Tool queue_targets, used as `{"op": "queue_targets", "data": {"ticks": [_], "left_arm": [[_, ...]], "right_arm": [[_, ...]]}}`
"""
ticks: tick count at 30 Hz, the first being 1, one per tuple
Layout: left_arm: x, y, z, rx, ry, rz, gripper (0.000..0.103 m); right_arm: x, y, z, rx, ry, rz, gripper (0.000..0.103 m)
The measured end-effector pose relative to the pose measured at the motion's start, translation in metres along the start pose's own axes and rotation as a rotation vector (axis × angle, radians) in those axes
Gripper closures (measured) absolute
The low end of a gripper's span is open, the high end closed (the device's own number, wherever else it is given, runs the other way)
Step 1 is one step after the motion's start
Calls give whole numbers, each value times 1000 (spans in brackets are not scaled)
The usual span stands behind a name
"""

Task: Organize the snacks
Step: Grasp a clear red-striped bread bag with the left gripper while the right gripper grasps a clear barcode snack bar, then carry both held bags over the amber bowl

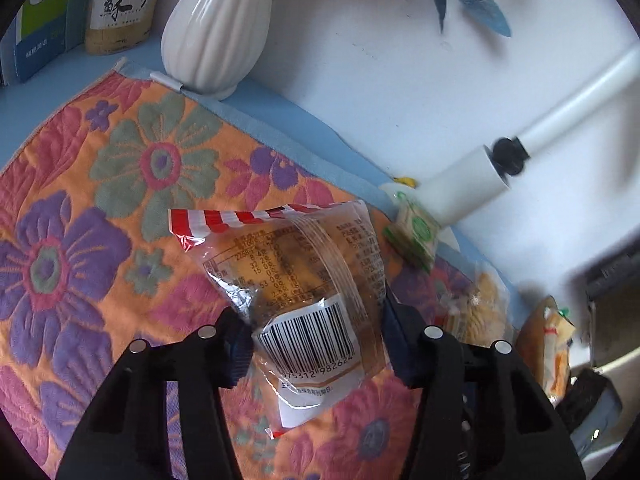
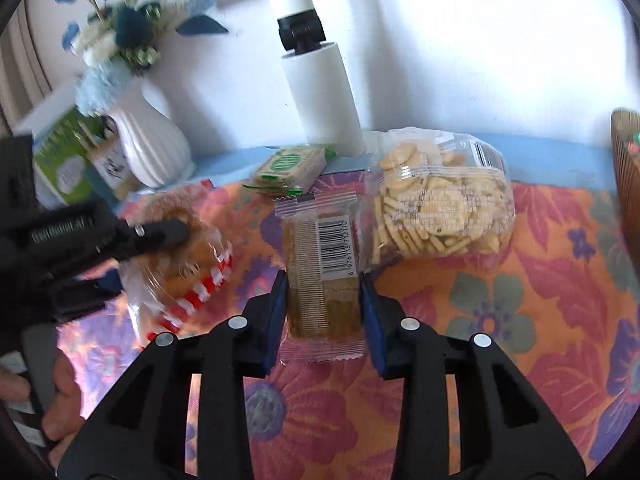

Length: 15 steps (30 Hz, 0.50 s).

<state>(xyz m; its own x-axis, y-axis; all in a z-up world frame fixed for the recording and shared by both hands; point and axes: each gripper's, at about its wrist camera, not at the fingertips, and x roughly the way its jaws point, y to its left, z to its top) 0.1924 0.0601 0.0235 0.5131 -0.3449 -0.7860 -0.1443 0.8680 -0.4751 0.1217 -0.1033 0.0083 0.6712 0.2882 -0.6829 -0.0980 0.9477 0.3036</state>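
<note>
Snacks lie across a flowered cloth [image 1: 100, 184] on a blue tabletop [image 1: 280, 136] pushed against a white wall. The left gripper [image 1: 316, 340] is clamped on a clear packet with a red-and-white striped edge [image 1: 296, 280], its two blue pads pressing the wrapper from either side near the barcode; the packet tilts up and away from the fingers, striped end farthest out, and I cannot tell whether it touches the cloth. The right gripper [image 2: 324, 320] has its pads against both long sides of a narrow clear packet of brown wafers [image 2: 320, 272], barcode facing up, gripping it just above the cloth.

Just beyond the wafers, on the right, sits a bag of pale round crackers [image 2: 436, 208], touching the wafer packet's far corner. Behind the wafers, near the cloth's edge, lies a small green-and-cream packet [image 2: 292, 168], right at the foot of a white roll [image 2: 324, 100] standing on a white pole. From the right wrist view the left gripper shows at the left, blurred, holding the striped packet beside the wafers.

Further left stands a ribbed white vase [image 1: 216, 28] with blue and white flowers [image 2: 120, 28], and next to it a green-and-white box [image 1: 44, 20] and a tan canister with black characters on its label [image 1: 120, 4]. A wooden bowl edge [image 2: 626, 168] peeks in at the far right
</note>
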Motion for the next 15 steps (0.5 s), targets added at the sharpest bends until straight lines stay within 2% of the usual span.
{"op": "queue_targets", "data": {"ticks": [7,9,15], "left_arm": [[-16,4,-10,7,-3,-22,51],[-17,12,-11,10,-2,-27,51],[-30,4,-24,74,-15,2,51]], "right_arm": [[-31,-15,-11,48,-7,92,67],[-41,-19,-15,52,-7,98,67],[-50,-19,-19,56,-4,95,67]]}}
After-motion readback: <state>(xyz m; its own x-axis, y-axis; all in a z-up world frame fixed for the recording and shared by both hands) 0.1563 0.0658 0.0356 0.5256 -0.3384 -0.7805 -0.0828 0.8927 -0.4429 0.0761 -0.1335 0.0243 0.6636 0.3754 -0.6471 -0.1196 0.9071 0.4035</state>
